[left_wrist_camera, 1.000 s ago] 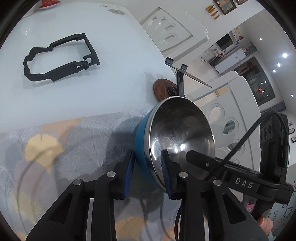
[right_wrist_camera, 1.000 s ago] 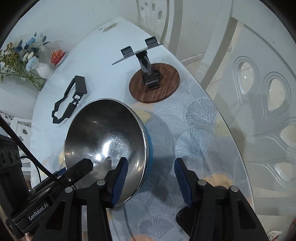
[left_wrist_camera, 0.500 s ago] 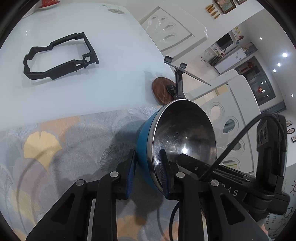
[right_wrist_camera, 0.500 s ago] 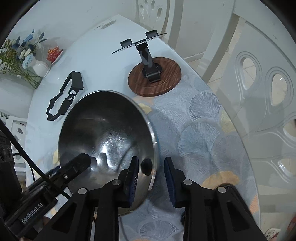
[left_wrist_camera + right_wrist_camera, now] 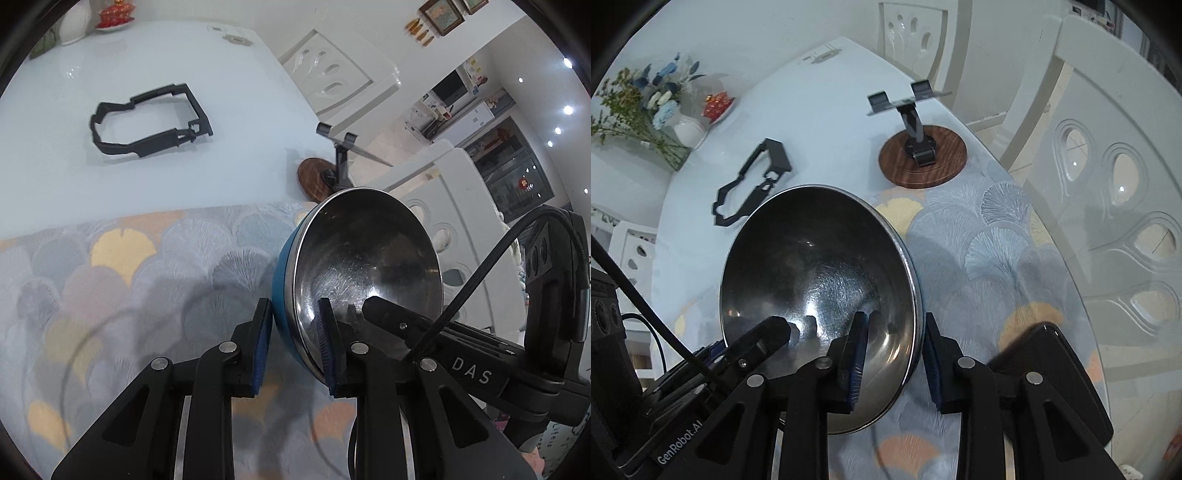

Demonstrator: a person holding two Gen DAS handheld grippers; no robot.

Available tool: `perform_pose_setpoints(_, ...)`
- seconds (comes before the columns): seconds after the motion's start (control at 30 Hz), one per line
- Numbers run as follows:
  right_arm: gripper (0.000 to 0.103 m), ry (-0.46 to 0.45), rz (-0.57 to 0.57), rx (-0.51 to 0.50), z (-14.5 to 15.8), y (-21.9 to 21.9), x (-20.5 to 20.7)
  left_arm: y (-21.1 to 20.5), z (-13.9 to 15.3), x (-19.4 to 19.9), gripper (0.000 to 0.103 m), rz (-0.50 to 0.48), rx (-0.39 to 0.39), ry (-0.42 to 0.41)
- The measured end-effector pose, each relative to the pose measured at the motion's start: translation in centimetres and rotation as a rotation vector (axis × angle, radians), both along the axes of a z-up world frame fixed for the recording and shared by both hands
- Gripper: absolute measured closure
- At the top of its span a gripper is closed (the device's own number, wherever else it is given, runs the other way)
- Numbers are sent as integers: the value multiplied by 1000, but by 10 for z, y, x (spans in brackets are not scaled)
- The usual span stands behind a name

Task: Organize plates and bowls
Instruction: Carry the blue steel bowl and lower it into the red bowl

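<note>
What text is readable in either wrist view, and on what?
"DAS": white letters on the right tool's black body, seen in the left wrist view.
"GenRobot.AI": white letters on the left tool's black body, seen in the right wrist view.
Lettering at the lower right edge of the left wrist view, on something pale: too distorted to read.
Framed pictures on the wall: too small to read.

The tilted steel bowl (image 5: 820,280) fills the space between the left gripper (image 5: 291,343) and the right gripper (image 5: 894,354), blocking passage there. Ahead, a phone stand (image 5: 921,155) on a wooden base sits near the counter (image 5: 240,110) edge, and a black plastic frame (image 5: 147,125) lies flat farther left. Bare counter runs between them. A white chair (image 5: 1108,166) borders the right edge.
</note>
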State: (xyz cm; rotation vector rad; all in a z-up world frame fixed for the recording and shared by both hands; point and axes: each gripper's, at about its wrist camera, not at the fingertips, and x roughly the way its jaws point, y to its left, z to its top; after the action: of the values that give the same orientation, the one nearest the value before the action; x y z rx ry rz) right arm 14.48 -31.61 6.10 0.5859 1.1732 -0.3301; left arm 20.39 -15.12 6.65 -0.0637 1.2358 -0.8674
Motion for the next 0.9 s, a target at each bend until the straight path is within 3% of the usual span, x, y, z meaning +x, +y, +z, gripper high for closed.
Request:
perform_pose_setpoints(0.43,74,-71,85,-5,63,62,-53,74,67,-68,84,92,-23,-99)
perform_pose_setpoints(0.67,74,-85,165,23,82,109,-98,125,81,-117,84,149,-11,-107)
perform_pose_setpoints(0.9,74,-40,239,69,74,153,-150,167,75,-171,84,203,19,-67)
